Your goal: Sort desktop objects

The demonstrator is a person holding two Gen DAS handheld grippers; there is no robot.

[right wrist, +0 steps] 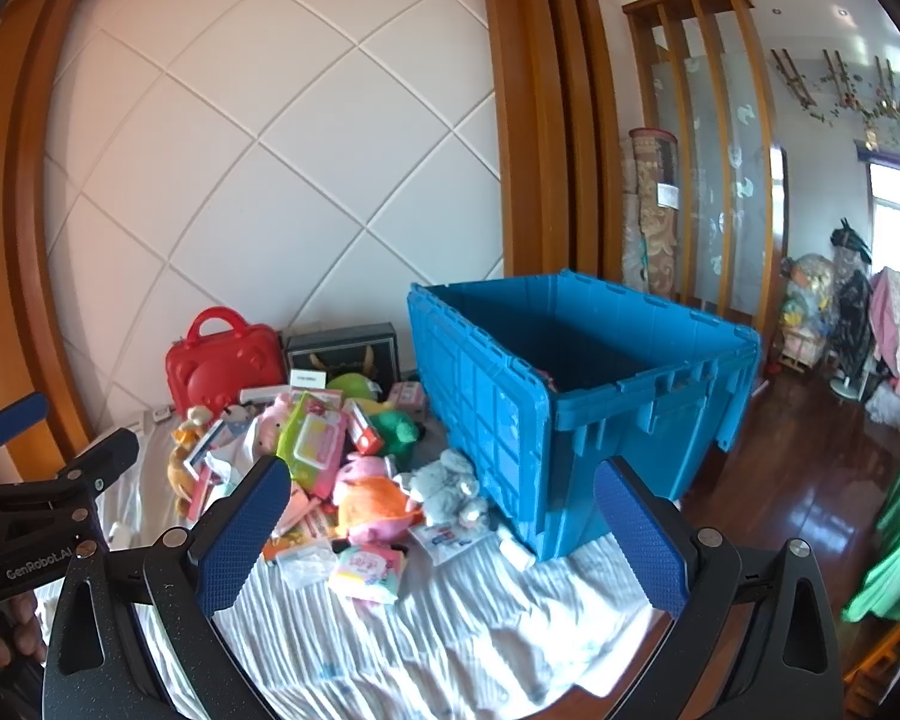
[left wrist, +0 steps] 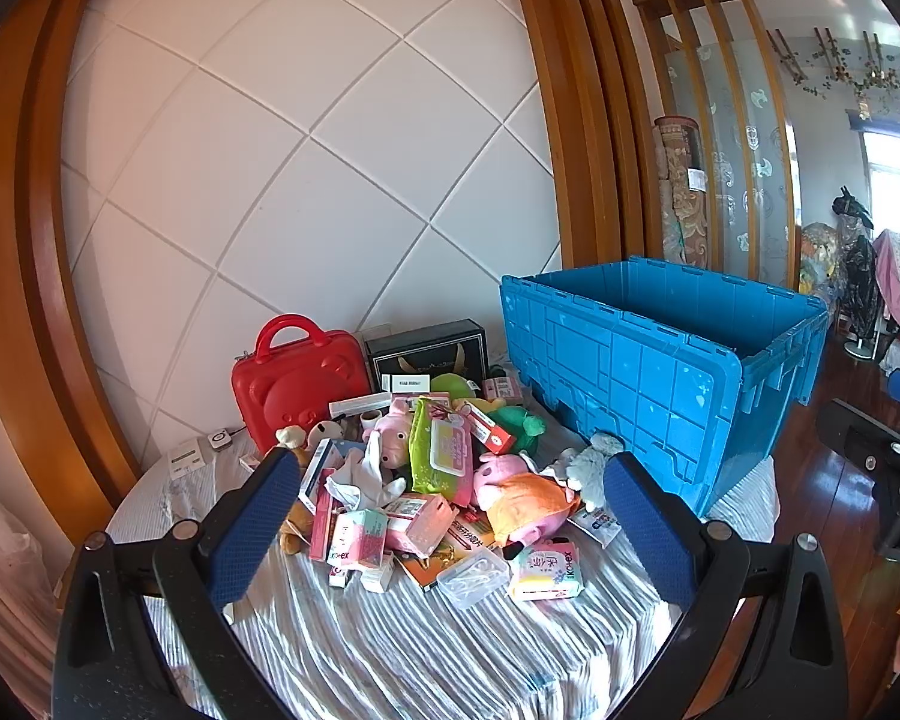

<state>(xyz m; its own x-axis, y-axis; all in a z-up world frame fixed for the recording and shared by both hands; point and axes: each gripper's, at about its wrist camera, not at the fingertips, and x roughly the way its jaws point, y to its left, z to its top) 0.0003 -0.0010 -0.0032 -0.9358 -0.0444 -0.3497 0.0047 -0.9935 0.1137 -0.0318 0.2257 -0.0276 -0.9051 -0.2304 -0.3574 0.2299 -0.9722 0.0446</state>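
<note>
Right now both tools are wide open and hold nothing. The left gripper (left wrist: 447, 525) hangs over the near side of the pile of things (left wrist: 426, 474), tipped a little down, so its 2 blue pads frame the mess. The right gripper (right wrist: 444, 531) waits the same way, a bit more toward the blue crate (right wrist: 576, 396). It looks like the sorting has not started, and both tools are lined up to pick a first thing.

The pile sits on a table with a striped white cloth (left wrist: 426, 654). The big crate stands on the cloth just beside the pile, with its top open, likely so things can be dropped in. A red bear case (left wrist: 297, 381) and a black box (left wrist: 429, 351) stand upright at the back by the wall.

In the pile are a pink pig toy (left wrist: 525, 501) in an orange top, a grey plush (left wrist: 591, 465) touching the crate, a green wipes pack (left wrist: 441, 459) and a clear plastic box (left wrist: 473, 577).

A pink and white pack (left wrist: 547, 573) at the front reads "KOTEX". The left tool's body, seen from the right wrist view, reads "GenRobot.AI". Other labels are too small to read.
</note>
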